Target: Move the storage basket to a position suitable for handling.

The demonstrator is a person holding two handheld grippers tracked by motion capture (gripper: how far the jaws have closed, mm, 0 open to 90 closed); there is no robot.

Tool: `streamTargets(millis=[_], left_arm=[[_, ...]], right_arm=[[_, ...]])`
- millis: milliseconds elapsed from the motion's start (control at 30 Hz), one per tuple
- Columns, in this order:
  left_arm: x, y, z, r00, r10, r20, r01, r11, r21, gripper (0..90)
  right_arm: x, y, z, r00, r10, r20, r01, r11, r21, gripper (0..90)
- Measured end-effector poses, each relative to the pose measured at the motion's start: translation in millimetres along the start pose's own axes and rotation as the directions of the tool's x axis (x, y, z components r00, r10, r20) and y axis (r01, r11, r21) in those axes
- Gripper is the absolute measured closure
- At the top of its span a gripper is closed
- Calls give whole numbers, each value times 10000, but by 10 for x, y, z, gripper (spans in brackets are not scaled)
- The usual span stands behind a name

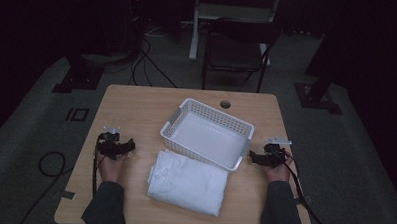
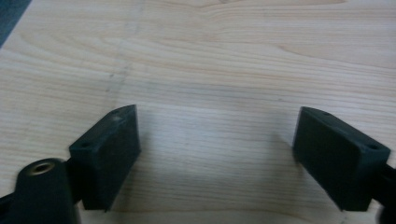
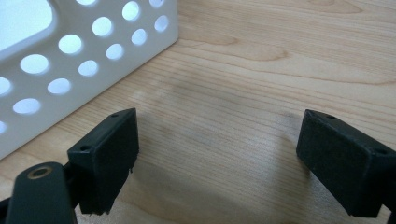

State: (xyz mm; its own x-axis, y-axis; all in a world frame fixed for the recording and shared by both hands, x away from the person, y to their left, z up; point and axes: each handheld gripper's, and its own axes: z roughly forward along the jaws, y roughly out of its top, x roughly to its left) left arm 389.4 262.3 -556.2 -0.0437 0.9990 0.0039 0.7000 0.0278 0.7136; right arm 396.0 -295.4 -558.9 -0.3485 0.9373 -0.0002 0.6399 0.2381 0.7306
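A white perforated basket point(image 1: 206, 134) sits empty near the middle of the wooden table point(image 1: 136, 107). A folded white cloth point(image 1: 188, 181) lies just in front of it, touching its near wall. My left gripper point(image 1: 128, 145) rests on the table well left of the cloth, held by a hand, and its jaws stand open with bare wood between them point(image 2: 217, 154). My right gripper point(image 1: 253, 156) rests on the table right of the basket, pointing toward it. Its jaws are open and empty point(image 3: 217, 158), with the basket's holed wall point(image 3: 70, 51) close at their left.
A round cable hole point(image 1: 225, 104) is in the table behind the basket. A dark chair point(image 1: 236, 51) stands beyond the far edge. Cables trail from both grippers off the near edge and lie on the floor at left.
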Motion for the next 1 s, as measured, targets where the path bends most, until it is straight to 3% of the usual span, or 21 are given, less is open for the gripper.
streamTargets(millis=[167, 200, 333, 533, 633, 867, 1000], left_arm=[[-15, 0, 7, 9997, 174, 186, -173, 9998, -81, 150], [-11, -1, 4, 9994, 213, 255, -209, 9996, -178, 209], [11, 4, 4, 9988, 344, 352, -336, 9991, -240, 243], [19, 10, 9, 9989, 311, 340, -302, 9992, -279, 265], [17, 8, -11, 9984, 399, 393, -390, 9990, -237, 304], [5, 15, -33, 9977, 489, 471, -485, 9988, -94, 354], [-2, 12, -41, 9970, 562, 532, -561, 9984, -43, 355]], right_arm=[[0, 0, 0, 10000, 2, -2, -2, 10000, 1, 128], [0, 0, 0, 10000, 0, -2, 0, 10000, 1, 128], [11, -2, -3, 9999, 99, 84, -99, 10000, -3, 135], [33, -12, -83, 9983, 441, 393, -443, 9990, 48, 334], [24, -17, -139, 9967, 734, 355, -731, 9973, -114, 360], [62, 36, -311, 9952, 911, 351, -882, 9931, -767, 338], [180, 107, -455, 9957, 564, 730, -473, 9915, -1212, 288]])
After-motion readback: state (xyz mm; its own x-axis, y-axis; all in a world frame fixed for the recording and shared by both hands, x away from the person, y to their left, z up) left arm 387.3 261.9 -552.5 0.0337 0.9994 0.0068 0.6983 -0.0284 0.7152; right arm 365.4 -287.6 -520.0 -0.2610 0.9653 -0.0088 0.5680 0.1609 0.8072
